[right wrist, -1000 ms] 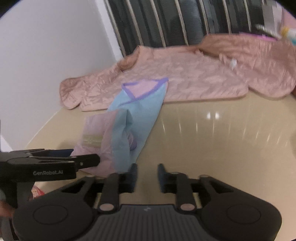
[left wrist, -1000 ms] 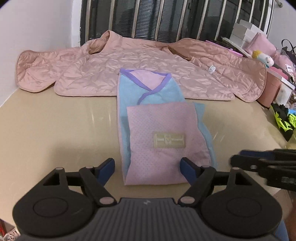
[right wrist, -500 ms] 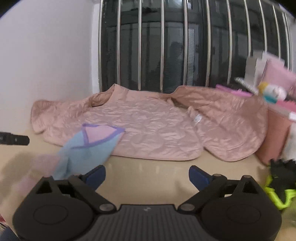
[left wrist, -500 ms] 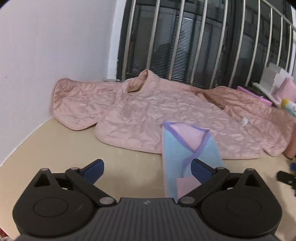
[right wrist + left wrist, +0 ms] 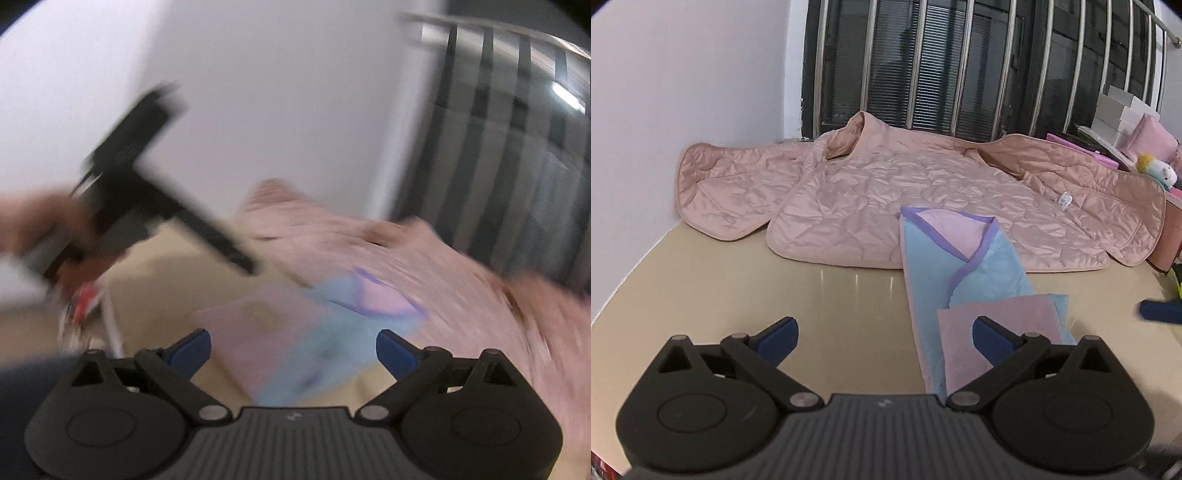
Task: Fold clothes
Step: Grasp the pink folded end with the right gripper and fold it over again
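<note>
blue-and-pink garment lies folded on the table, both tools spread, empty.

The left wrist view is sharp and evenly lit, with small glare streaks on the glossy table ahead of the left gripper. Fisheye curvature bends the edges. The right wrist view is heavily motion-blurred; only the right gripper stays crisp.
</note>
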The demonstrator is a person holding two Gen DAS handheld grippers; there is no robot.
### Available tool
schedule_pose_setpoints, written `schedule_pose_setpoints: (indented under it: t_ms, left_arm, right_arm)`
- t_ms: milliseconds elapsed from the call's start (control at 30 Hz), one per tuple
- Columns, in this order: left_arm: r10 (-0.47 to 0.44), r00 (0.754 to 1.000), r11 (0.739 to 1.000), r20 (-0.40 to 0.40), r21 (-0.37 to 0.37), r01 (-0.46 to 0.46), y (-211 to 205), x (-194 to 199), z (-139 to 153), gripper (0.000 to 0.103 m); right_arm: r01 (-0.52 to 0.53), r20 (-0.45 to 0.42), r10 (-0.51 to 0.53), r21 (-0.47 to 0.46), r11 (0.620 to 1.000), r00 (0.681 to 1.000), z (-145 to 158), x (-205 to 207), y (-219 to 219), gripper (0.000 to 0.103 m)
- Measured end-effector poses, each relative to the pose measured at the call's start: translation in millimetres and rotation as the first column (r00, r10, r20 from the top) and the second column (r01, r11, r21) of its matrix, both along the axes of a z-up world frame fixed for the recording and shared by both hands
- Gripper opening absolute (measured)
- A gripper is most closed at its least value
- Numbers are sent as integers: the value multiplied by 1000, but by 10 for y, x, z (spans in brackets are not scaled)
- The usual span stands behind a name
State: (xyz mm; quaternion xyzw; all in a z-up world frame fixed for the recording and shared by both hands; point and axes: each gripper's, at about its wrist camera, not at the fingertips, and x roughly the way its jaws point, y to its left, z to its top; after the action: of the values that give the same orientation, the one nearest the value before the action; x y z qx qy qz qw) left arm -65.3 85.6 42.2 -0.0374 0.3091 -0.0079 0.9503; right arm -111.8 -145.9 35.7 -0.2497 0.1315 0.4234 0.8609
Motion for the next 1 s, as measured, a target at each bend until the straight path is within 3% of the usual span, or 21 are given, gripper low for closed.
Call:
schedule_pose_setpoints:
  t_ms: [100, 267, 367, 467, 500, 667, 800, 867, 933, 1000]
  left_arm:
    - [-9, 1000, 1000, 0, -3, 9, -16, -34, 19, 102]
    - [-103, 994, 994, 33, 27, 102, -29, -216, 9, 102]
    - [-190, 981, 981, 50, 60, 187, -73, -360, -48, 102]
    - [-313, 946, 948, 80, 92, 305, -177, -525, -105, 102]
    - [-349, 933, 933, 90, 124, 337, -242, -568, -124, 102]
    - [-513, 852, 836, 109, 290, 466, -573, -763, -224, 102]
    - [-604, 787, 754, 124, 411, 513, -784, -970, -273, 102]
    - [-653, 747, 699, 124, 480, 531, -882, -1083, -325, 102]
    - [-701, 705, 626, 112, 569, 532, -1001, -1177, -421, 102]
    - [-728, 682, 551, 74, 656, 517, -1124, -1200, -551, 102]
  right_arm:
    - [-87, -22, 85, -115, 990, 996, -68, 126, 270, 83]
    - [-77, -140, 65, -89, 993, 988, -104, 377, 281, 67]
    - [-63, -213, 48, -66, 996, 976, -121, 529, 271, 46]
    - [-48, -286, 33, -45, 998, 958, -139, 681, 260, 22]
    - [-45, -314, 36, -23, 999, 949, -124, 708, 218, 19]
    - [-35, -442, 69, 85, 996, 895, -30, 764, -27, 12]
    - [-54, -524, 142, 179, 982, 840, 49, 746, -215, 12]
    - [-73, -546, 173, 200, 977, 820, 92, 685, -296, 11]
    - [-91, -566, 202, 218, 972, 799, 123, 631, -364, 11]
    - [-110, -578, 210, 203, 973, 789, 116, 593, -370, 11]
